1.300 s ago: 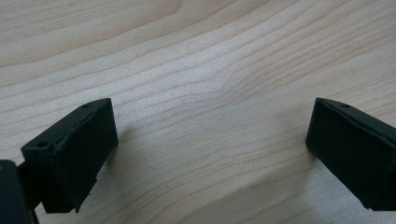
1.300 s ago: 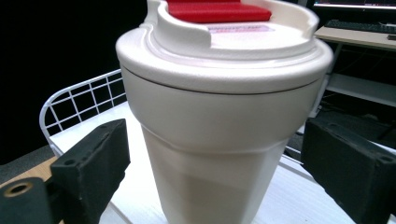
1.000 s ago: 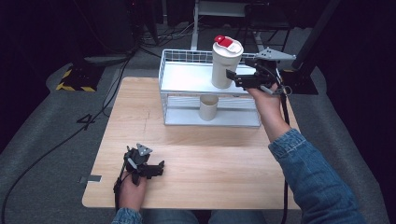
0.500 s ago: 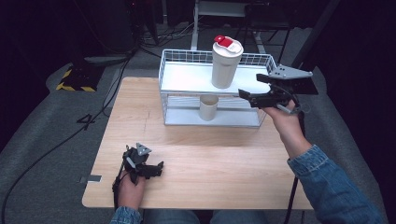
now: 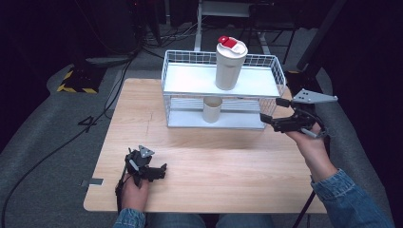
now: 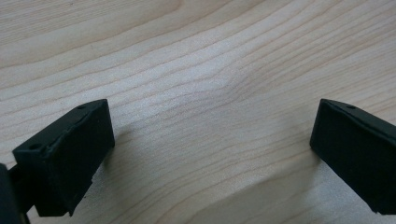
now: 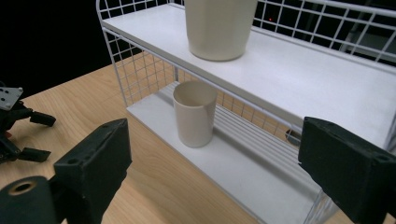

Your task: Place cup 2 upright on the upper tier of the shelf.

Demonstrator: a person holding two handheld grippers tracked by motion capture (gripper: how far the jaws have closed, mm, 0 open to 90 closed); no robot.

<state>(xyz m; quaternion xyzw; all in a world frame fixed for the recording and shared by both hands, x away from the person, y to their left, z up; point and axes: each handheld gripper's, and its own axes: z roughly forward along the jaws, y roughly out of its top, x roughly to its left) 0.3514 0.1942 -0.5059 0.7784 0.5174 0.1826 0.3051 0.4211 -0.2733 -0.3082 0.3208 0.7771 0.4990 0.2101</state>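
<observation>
Tumbler (image 5: 230, 65) upright on top shelf (image 5: 190, 80)

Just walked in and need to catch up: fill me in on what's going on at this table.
A person holds a gripper in each hand at a wooden table. The right gripper, open and empty, hovers beside a white two-tier wire rack. A lidded tumbler stands on the top shelf, a small open cup on the bottom one. The left gripper rests open on the table.

Pale wood-grain table (image 5: 228, 166), white wire rack (image 5: 223, 90), matt cream tumbler (image 5: 230, 66)
</observation>
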